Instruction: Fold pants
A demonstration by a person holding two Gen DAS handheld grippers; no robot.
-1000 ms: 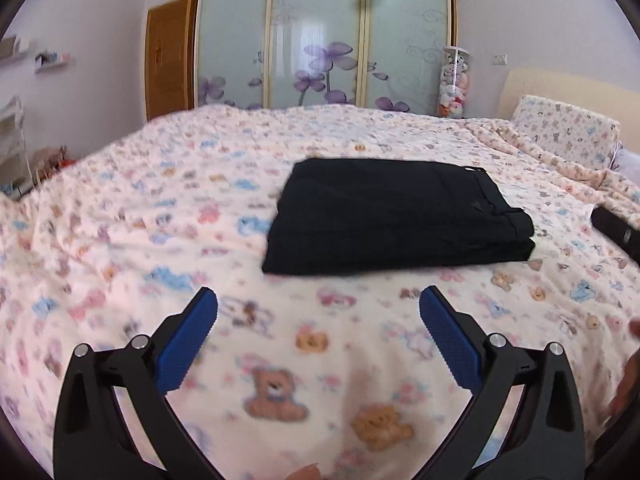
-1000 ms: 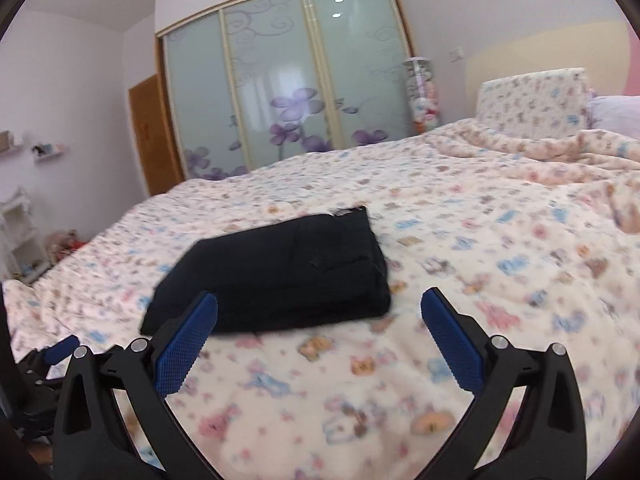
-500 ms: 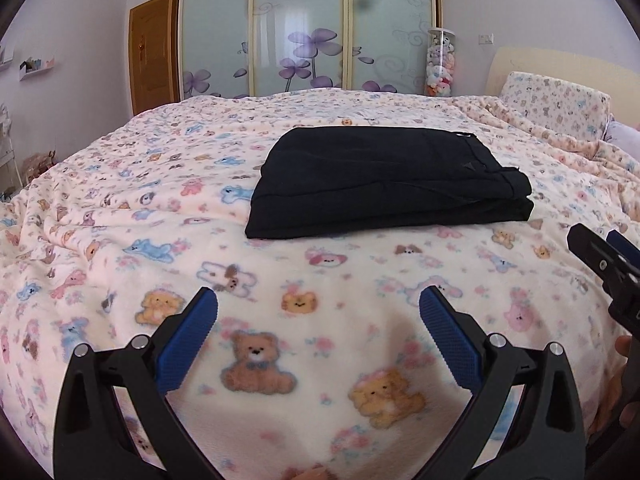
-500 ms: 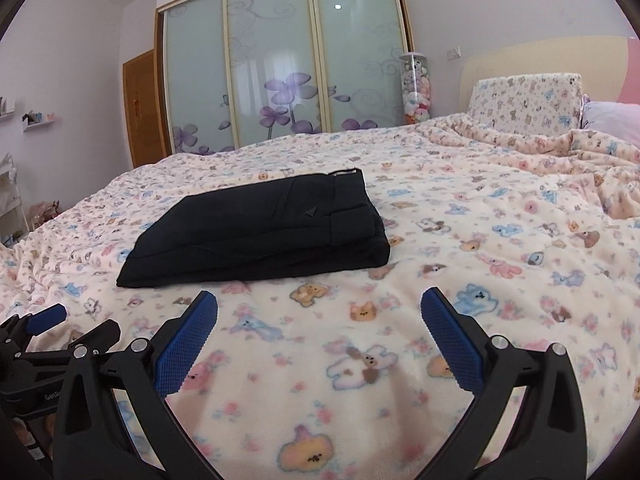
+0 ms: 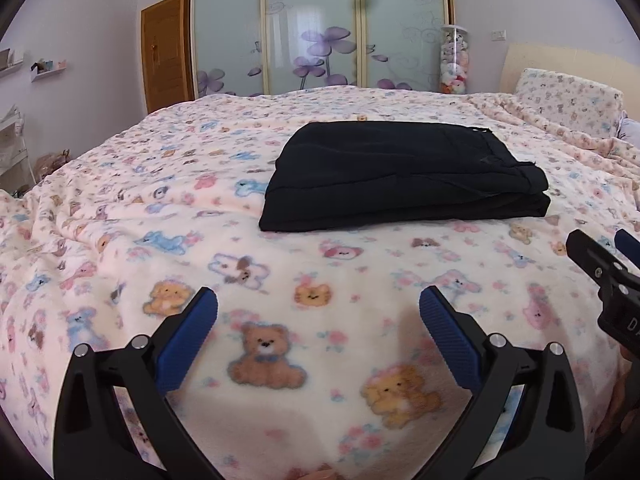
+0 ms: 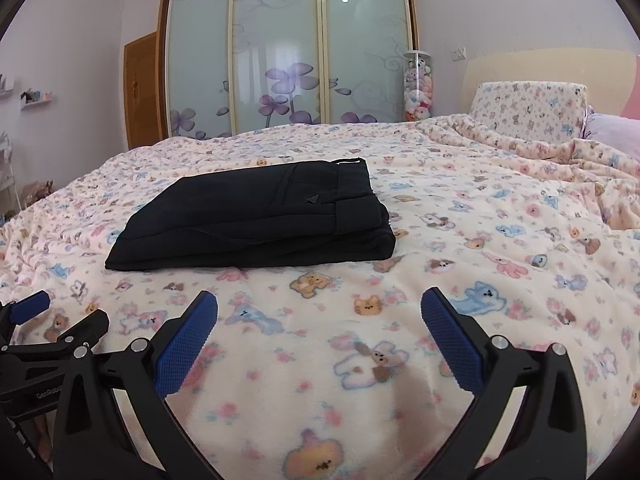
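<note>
Bedroom with black pants (image 5: 404, 176) folded on the bed (image 5: 120, 208).
Both the left hand-held gripper (image 5: 318, 320) and the right hand-held gripper (image 6: 319, 320) are wide open, holding nothing, near the pants.

pants (image 5: 400, 172): matt black cloth | blanket (image 5: 120, 208): fuzzy fleece | wardrobe doors (image 6: 280, 48): frosted glass

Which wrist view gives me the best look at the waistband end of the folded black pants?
The right wrist view. There the pants show the waistband end nearer the camera, with its small triangular tag and stacked fold layers readable. The left wrist view shows the pants whole, but the waistband end sits farther right and detail is faint.
</note>
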